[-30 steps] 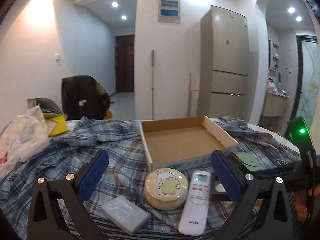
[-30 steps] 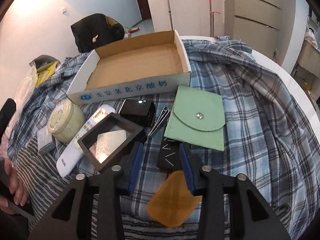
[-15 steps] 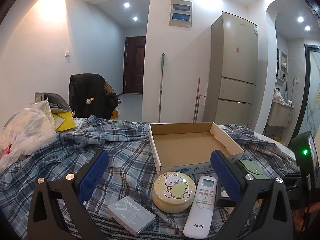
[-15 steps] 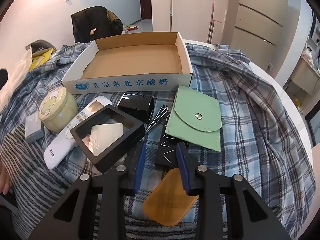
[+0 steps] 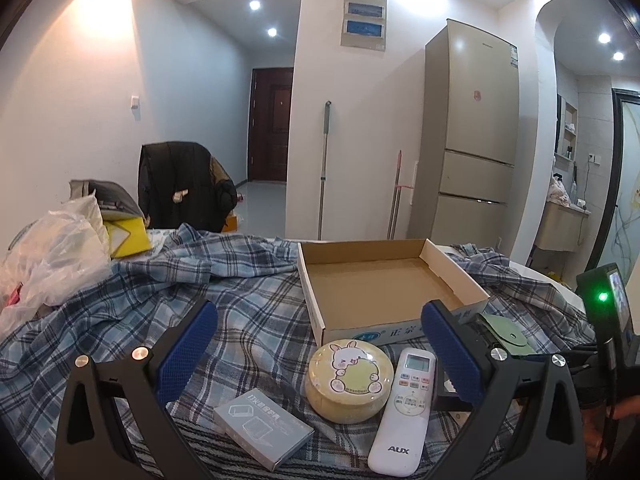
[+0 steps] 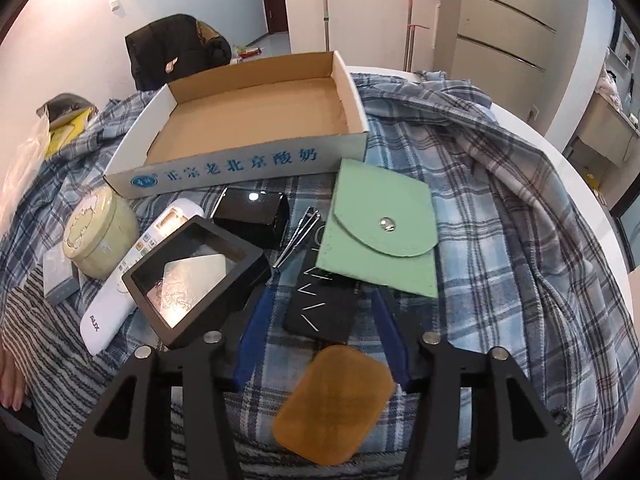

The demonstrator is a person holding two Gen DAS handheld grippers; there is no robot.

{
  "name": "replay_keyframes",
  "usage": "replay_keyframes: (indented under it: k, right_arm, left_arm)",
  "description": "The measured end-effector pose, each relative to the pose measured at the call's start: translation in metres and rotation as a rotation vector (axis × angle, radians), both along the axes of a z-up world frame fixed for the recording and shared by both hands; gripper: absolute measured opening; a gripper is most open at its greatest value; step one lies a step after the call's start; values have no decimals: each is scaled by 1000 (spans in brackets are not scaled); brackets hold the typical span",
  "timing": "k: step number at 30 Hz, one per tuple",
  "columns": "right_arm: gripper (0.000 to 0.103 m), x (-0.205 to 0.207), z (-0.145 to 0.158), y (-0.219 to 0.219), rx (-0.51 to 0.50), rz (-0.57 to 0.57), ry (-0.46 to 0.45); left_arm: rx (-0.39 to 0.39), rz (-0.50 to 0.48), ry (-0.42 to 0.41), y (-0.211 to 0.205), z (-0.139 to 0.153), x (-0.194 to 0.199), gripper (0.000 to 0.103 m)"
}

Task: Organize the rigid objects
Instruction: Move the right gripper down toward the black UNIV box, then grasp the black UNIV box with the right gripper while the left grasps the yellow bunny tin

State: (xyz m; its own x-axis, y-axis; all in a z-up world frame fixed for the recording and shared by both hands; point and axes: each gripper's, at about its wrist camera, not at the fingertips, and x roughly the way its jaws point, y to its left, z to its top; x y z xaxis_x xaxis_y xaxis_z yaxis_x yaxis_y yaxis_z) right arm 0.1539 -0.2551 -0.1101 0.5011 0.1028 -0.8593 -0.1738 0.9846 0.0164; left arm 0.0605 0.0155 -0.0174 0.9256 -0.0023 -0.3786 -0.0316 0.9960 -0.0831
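Both grippers gape wide: the left gripper (image 5: 320, 344) above the round tin (image 5: 349, 380), the right gripper (image 6: 320, 336) flanking the black card (image 6: 322, 306). The green pouch (image 6: 380, 228) overlaps the card, with the black frame (image 6: 196, 276) just beside it.

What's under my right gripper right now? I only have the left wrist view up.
Observer: The right gripper is open, its fingers on either side of a flat black card marked with thin pale lines.
Operator: Anything beside that card?
Observer: A black square frame box with a clear film window sits to its left, resting partly on the long white remote control.
Operator: And beyond the card?
Observer: A thin metal tool lies between a glossy black box and the mint green snap pouch.
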Motion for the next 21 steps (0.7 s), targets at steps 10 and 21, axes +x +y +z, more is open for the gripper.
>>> replay_keyframes:
  k: [10, 21]
  right_arm:
    - [33, -9, -3, -11, -10, 39, 35]
    - [32, 0, -4, -7, 5, 11, 8]
  left_arm:
    - [-9, -9, 16, 0, -2, 3, 103]
    - [-11, -22, 32, 0, -3, 4, 103]
